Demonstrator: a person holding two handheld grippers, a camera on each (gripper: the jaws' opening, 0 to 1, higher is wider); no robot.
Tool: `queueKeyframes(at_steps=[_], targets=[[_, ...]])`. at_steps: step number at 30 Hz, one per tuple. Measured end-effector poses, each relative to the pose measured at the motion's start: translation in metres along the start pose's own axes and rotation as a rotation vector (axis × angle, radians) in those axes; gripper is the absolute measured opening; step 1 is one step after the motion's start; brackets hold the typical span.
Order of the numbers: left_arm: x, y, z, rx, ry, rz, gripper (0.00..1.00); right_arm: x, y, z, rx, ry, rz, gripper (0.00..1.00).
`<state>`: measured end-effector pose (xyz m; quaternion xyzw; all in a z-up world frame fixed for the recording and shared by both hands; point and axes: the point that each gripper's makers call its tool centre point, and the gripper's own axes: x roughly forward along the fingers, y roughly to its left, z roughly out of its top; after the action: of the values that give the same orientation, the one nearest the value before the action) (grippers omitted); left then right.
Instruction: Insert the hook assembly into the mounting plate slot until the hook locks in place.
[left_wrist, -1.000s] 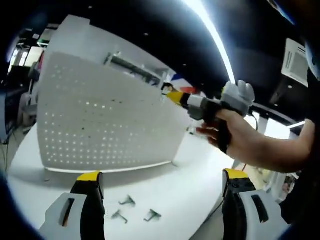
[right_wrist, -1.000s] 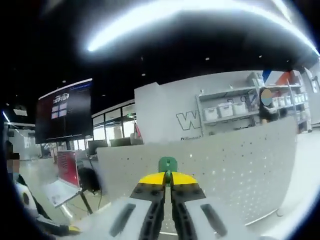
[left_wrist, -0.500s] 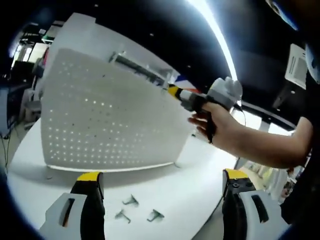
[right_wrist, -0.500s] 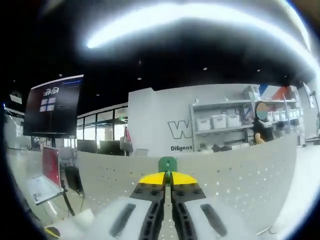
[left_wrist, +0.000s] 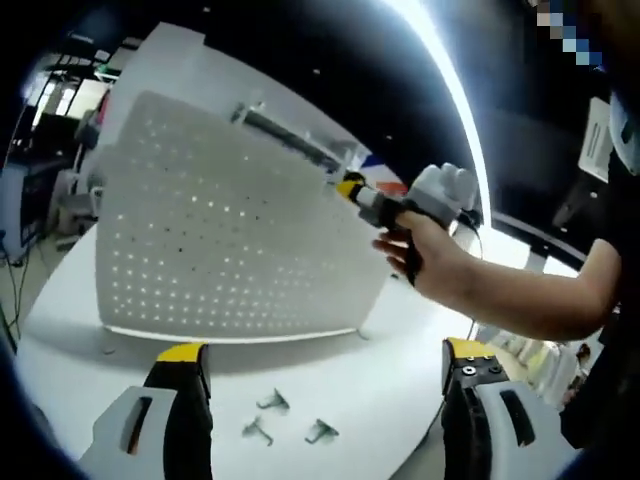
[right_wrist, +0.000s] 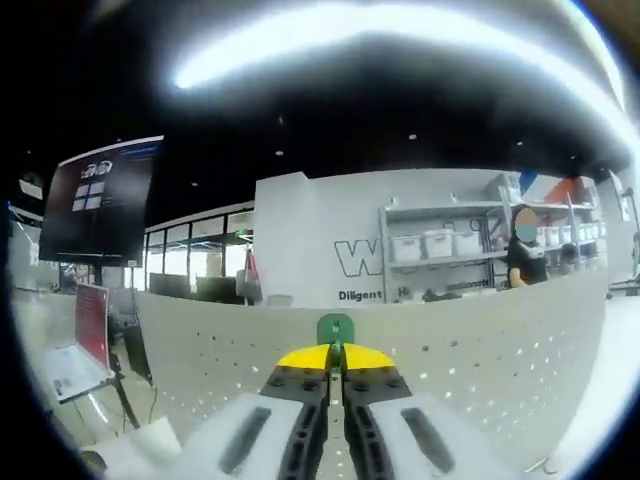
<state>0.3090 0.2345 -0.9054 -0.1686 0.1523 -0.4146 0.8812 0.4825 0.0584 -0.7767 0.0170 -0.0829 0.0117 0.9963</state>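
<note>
White pegboard (left_wrist: 225, 230) standing upright on the round white surface (left_wrist: 390, 400), near its far edge, full of small holes. Three small metal hooks (left_wrist: 288, 420) lying loose on the surface near the front edge, just in front of the board and well apart from it.

Left gripper (left_wrist: 325, 400) low over the front edge of the surface, fingers (left_wrist: 180, 365) spread wide with nothing between them (yellow tips, black sides).

Right gripper (left_wrist: 350, 187) up at the top right corner of the board, held in a hand (left_wrist: 425, 250), yellow tip right at the board's top edge. In the right gripper view, right gripper (right_wrist: 336, 355) with fingers (right_wrist: 305, 375) pressed close together on a small green piece (right_wrist: 335, 328) that sticks up above the yellow tips. Same pegboard (right_wrist: 480, 350) straight ahead, its top edge running across behind the green piece. Cannot tell if the green piece touches the board.

Behind the board, shelves (right_wrist: 440, 250) with white boxes and a person (right_wrist: 525, 255) standing far off.
</note>
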Motion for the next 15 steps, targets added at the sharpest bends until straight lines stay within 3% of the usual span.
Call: queueKeyframes(at_steps=[7,15], targets=[[-0.006,0.009,-0.003,-0.009,-0.002,0.035,0.96,0.006,-0.016,-0.016,0.006,0.020,-0.046,0.00],[-0.004,0.011,-0.006,-0.018,0.004,0.045,0.94,0.007,-0.015,-0.019,-0.028,0.001,-0.044,0.00]])
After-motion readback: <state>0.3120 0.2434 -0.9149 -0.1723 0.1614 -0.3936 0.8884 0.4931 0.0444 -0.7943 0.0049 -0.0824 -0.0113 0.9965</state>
